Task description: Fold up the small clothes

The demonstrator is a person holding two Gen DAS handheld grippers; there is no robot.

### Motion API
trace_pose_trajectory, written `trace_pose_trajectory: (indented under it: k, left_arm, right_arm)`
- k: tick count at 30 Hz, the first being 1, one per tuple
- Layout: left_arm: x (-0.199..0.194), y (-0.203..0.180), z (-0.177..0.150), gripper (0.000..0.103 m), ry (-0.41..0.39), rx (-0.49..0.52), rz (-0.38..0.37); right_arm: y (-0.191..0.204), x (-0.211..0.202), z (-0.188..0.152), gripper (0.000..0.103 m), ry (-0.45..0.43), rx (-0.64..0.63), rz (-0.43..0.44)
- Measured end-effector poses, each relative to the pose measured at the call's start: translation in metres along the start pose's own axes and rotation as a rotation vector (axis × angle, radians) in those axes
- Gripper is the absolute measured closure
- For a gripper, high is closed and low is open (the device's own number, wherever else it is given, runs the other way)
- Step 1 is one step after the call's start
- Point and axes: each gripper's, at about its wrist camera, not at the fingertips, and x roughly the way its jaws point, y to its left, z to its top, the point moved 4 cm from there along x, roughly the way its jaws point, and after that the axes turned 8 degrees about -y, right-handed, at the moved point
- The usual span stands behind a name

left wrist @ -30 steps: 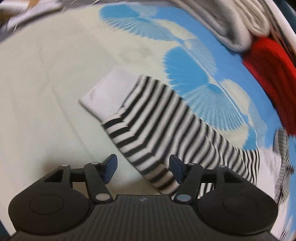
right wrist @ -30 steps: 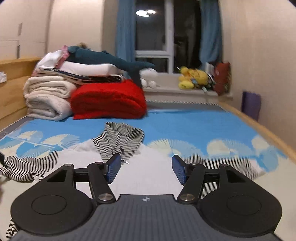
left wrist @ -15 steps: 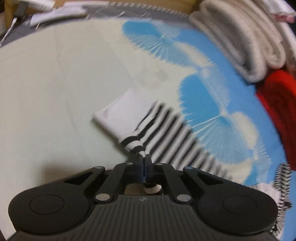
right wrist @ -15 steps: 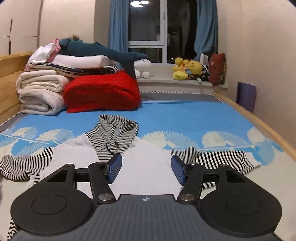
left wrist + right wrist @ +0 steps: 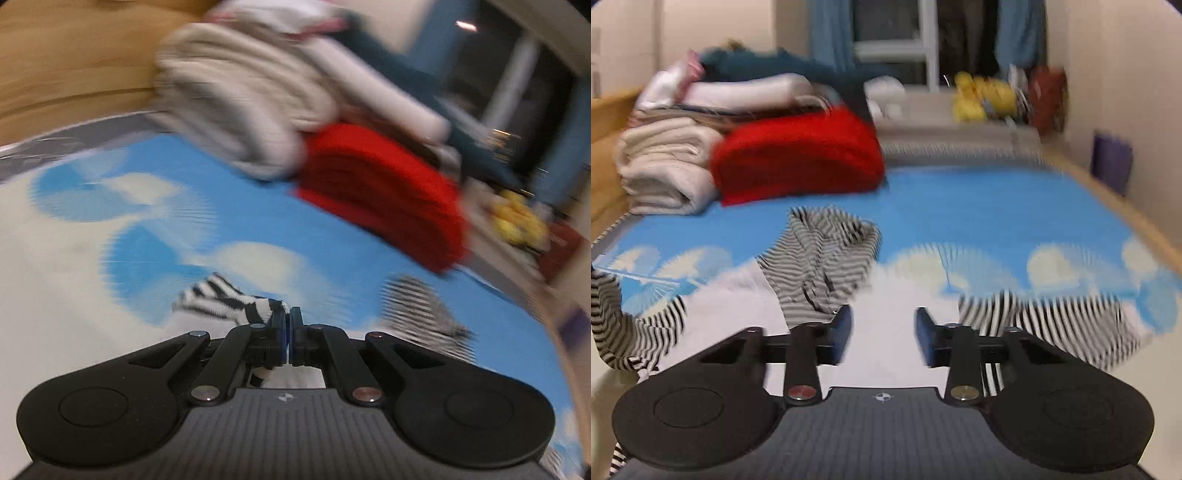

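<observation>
Striped black-and-white knit, one item: the left sleeve of a small hooded top, now pinched at its cuff between the closed jaws of the left tool. Change noted: a second ago this tool stood open over the sleeve as it lay flat on the bed; half a second ago it had shut on the cuff; it has since lifted and swung toward the head of the bed, so the sleeve hangs off the bedsheet in a bunched curve, seen also at the left margin of the right wrist view. Judgement: the sleeve-fold step is under way, the cuff probably being carried inward across the body of the garment; nothing is yet folded. Right tool: jaws apart, holding nothing, hovering over the white chest panel, little moved from earlier. Condition of garment: spread face-up near the foot end of the bed, white body, striped hood crumpled toward the middle of the bed with a drawcord showing, right sleeve stretched out flat toward the bed's right edge. Both views are motion-blurred, so fine detail of the grip is uncertain. Background, head of the bed: red blanket, cream folded blankets, yellow plush toy on the window ledge.
</observation>
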Motion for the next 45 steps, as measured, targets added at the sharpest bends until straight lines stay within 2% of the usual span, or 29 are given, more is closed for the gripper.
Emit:
trace_pose_trajectory:
  k: [3,4,5,6,7,8,11,13,15,18,21,24,27,28,29,32,34,36,38,41,43,45]
  left_arm:
    - [-0.011,-0.098,-0.025,0.102,0.033,0.066,-0.235]
    - [-0.014,-0.126,-0.035,0.102,0.066,0.076,-0.315]
    - [-0.015,-0.154,-0.047,0.099,0.133,0.076,-0.419]
    - [-0.015,-0.177,-0.060,0.085,0.222,0.074,-0.529]
    - [-0.013,-0.194,-0.071,0.077,0.305,0.070,-0.618]
    - [-0.012,-0.198,-0.075,0.075,0.313,0.056,-0.620]
    - [0.008,-0.180,-0.074,0.075,0.305,0.023,-0.495]
    - [0.025,-0.162,-0.074,0.075,0.304,0.095,-0.342]
    - [0.042,-0.145,-0.080,0.075,0.320,0.224,-0.164]
    - [0.060,-0.125,-0.091,0.075,0.387,0.296,-0.051]
    - [0.075,-0.118,-0.096,0.074,0.440,0.282,-0.042]
    - [0.066,-0.105,-0.095,0.072,0.449,0.276,-0.055]
    - [0.058,-0.094,-0.093,0.072,0.447,0.283,-0.057]
    - [0.058,-0.089,-0.093,0.072,0.452,0.287,-0.056]
    - [0.057,-0.086,-0.094,0.072,0.459,0.291,-0.054]
    - [0.056,-0.084,-0.096,0.072,0.477,0.305,-0.058]
    - [0.057,-0.085,-0.099,0.072,0.486,0.315,-0.065]
    - [0.059,-0.086,-0.102,0.072,0.498,0.318,-0.079]
    - [0.061,-0.087,-0.108,0.072,0.509,0.323,-0.086]
    - [0.068,-0.089,-0.123,0.072,0.556,0.318,-0.091]
    - [0.073,-0.089,-0.139,0.072,0.604,0.319,-0.093]
    - [0.077,-0.089,-0.154,0.072,0.650,0.329,-0.090]
  right_arm:
    - [-0.009,0.015,0.006,0.068,-0.002,0.044,0.000]
    - [-0.013,0.019,0.005,0.068,0.002,0.059,-0.013]
    - [-0.019,0.023,0.002,0.067,0.015,0.076,-0.027]
    - [-0.024,0.028,0.000,0.067,0.036,0.097,-0.044]
    - [-0.029,0.032,-0.001,0.067,0.052,0.124,-0.053]
    - [-0.034,0.036,-0.003,0.064,0.065,0.156,-0.051]
    - [-0.048,0.052,-0.013,0.060,0.121,0.254,-0.055]
    - [-0.058,0.061,-0.025,0.060,0.160,0.326,-0.072]
    - [-0.061,0.073,-0.038,0.059,0.220,0.386,-0.076]
    - [-0.055,0.096,-0.059,0.057,0.309,0.441,-0.047]
    - [-0.055,0.118,-0.078,0.057,0.386,0.503,-0.092]
    - [-0.062,0.137,-0.098,0.057,0.456,0.610,-0.129]
    - [-0.065,0.154,-0.111,0.059,0.481,0.673,-0.176]
    - [-0.065,0.157,-0.112,0.072,0.469,0.666,-0.195]
    - [-0.065,0.159,-0.110,0.096,0.453,0.650,-0.199]
    - [-0.066,0.156,-0.097,0.097,0.377,0.643,-0.191]
    - [-0.066,0.142,-0.073,0.098,0.258,0.642,-0.146]
    - [-0.063,0.130,-0.052,0.098,0.159,0.563,-0.119]
    - [-0.065,0.128,-0.054,0.098,0.177,0.501,-0.161]
    - [-0.078,0.141,-0.087,0.093,0.356,0.502,-0.254]
    - [-0.082,0.139,-0.093,0.092,0.356,0.520,-0.284]
    - [-0.074,0.136,-0.084,0.091,0.290,0.492,-0.243]
